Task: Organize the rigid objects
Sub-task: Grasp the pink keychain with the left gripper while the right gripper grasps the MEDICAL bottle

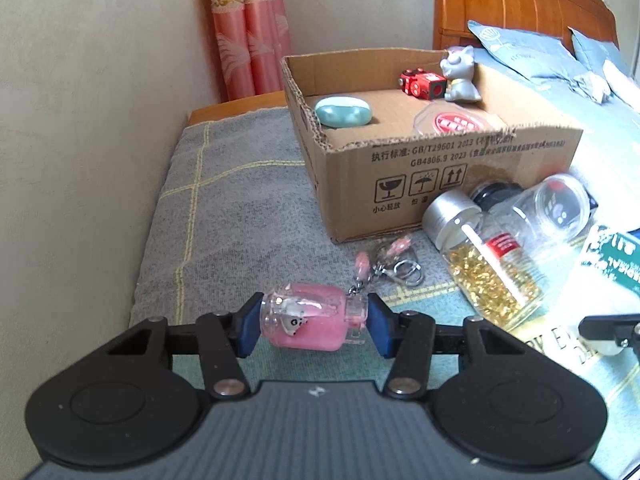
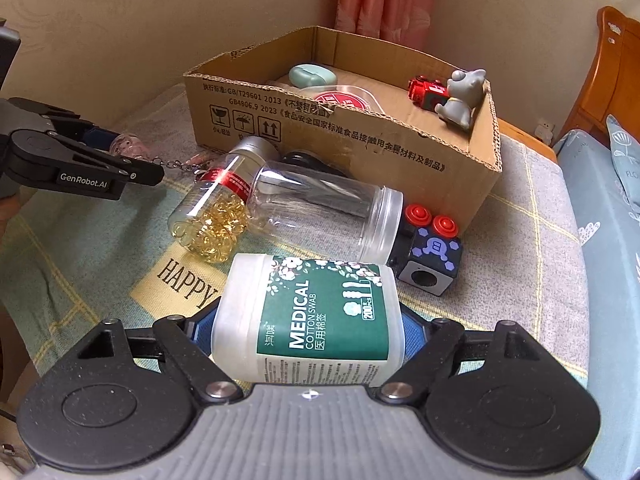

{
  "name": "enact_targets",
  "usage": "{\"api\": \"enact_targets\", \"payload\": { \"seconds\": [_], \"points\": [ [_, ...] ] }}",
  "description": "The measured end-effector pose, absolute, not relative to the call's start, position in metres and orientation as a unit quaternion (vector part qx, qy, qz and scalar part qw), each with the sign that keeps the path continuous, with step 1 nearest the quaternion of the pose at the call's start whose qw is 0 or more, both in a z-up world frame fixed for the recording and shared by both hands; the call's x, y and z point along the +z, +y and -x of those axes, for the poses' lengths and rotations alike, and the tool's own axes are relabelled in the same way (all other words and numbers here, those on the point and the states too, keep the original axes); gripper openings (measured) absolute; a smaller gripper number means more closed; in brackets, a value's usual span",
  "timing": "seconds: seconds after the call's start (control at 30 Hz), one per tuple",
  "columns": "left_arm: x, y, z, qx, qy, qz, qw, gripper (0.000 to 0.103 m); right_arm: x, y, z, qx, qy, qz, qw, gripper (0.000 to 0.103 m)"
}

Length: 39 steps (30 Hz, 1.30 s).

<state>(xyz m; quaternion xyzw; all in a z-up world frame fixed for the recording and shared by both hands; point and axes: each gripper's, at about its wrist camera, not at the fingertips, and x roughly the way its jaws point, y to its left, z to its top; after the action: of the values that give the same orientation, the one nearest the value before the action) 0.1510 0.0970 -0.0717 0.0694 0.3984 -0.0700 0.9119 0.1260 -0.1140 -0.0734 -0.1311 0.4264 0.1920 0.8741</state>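
a grey checked blanket (image 1: 224,216) covers the bed, pink curtains (image 1: 248,28) and a wooden headboard (image 1: 512,4) behind.

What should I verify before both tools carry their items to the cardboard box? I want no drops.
1. Left tool clamps the pink keychain bottle end to end: ok.
2. Keychain chain free of snags: cannot tell.
3. Right tool closed on the cotton swab tub: ok.
4. Free floor in the cardboard box: ok.
5. Path past the capsule bottle and clear jar: not ok, they lie in front.
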Motion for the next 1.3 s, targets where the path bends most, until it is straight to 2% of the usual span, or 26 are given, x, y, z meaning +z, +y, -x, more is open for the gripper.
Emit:
{"api": "enact_targets", "payload": {
  "seconds": [0.3, 0.73, 1.1, 1.3],
  "points": [
    [-0.042, 0.092, -0.132, -0.069, 0.402, -0.081, 0.910, 0.051, -0.059, -0.131, -0.124, 0.239, 0.431, 0.145, 0.858, 0.087],
    [0.016, 0.065, -0.126, -0.088, 0.358, -0.115, 0.922, 0.051, -0.038, -0.154, -0.129, 0.264, 0.406, 0.142, 0.863, 0.087],
    [0.072, 0.036, -0.171, -0.117, 0.295, -0.154, 0.936, 0.051, -0.013, -0.165, -0.136, 0.266, 0.378, 0.138, 0.876, 0.087],
    [0.057, 0.029, -0.215, -0.114, 0.321, -0.160, 0.926, 0.051, 0.008, -0.166, -0.143, 0.259, 0.357, 0.142, 0.886, 0.087]
  ]
}}
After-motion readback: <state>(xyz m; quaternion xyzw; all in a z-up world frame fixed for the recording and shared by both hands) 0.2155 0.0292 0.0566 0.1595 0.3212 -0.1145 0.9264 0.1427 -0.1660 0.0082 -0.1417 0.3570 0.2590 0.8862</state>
